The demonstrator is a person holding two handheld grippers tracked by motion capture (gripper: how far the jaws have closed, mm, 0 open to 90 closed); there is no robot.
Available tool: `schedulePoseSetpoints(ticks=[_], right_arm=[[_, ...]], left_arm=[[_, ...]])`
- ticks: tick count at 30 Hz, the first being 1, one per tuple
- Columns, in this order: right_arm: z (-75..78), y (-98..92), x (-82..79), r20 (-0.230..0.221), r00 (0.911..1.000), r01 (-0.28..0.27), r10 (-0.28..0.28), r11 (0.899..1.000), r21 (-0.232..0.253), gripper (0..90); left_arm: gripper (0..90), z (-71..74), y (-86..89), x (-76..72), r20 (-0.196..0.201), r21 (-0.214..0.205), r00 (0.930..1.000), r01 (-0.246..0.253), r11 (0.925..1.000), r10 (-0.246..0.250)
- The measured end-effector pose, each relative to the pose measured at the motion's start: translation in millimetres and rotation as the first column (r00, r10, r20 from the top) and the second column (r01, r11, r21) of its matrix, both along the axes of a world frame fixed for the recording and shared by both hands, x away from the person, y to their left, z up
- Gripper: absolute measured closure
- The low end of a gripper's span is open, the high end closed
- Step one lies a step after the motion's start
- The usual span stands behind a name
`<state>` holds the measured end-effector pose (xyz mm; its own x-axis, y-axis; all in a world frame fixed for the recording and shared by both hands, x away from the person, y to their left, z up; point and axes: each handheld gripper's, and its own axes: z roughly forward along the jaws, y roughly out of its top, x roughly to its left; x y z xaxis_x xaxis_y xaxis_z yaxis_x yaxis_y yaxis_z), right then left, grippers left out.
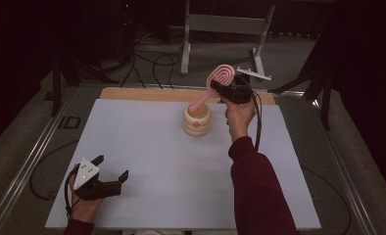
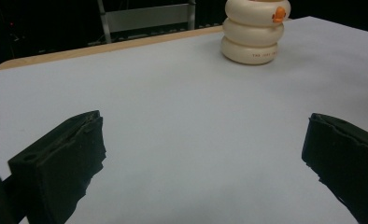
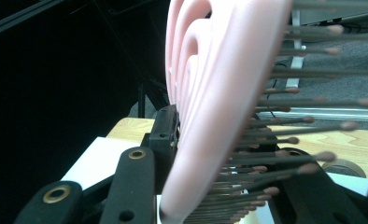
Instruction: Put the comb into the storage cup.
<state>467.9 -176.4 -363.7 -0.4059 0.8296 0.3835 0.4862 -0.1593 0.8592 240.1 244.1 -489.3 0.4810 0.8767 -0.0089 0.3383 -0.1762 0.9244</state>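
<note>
Up close, right claw (image 3: 210, 186) clamps our pink hairbrush (image 3: 210, 93), bristles visible; from above, its handle enters the cream holder (image 1: 197, 120). Left claw (image 1: 113, 170) rests wide on the table (image 1: 156, 161).

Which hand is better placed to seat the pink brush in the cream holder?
Right, probably. The right gripper is shut on the pink hairbrush, whose handle tip already sits at the mouth of the cream ringed holder. The left gripper rests at the near left of the table, jaws open with nothing between them.
</note>
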Motion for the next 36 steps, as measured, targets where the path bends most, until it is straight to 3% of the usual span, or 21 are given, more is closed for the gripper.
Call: schedulePoseSetpoints(ticks=[22, 36], right_arm=[[-22.5, 11.9, -0.7, -0.036, 0.9993, 0.012, -0.014, 0.998, -0.055, 64.0], [-32.8, 16.1, 0.4, -0.06, 0.9979, 0.02, -0.024, 0.998, -0.066, 64.0]], left_arm=[[0.1, 0.0, 0.3, 0.1, -0.003, 0.002, 1.0, -0.002, 1.0, 0.002], [0.1, -0.2, 0.5, 0.1, -0.004, 0.002, 1.0, -0.002, 1.0, 0.002]])
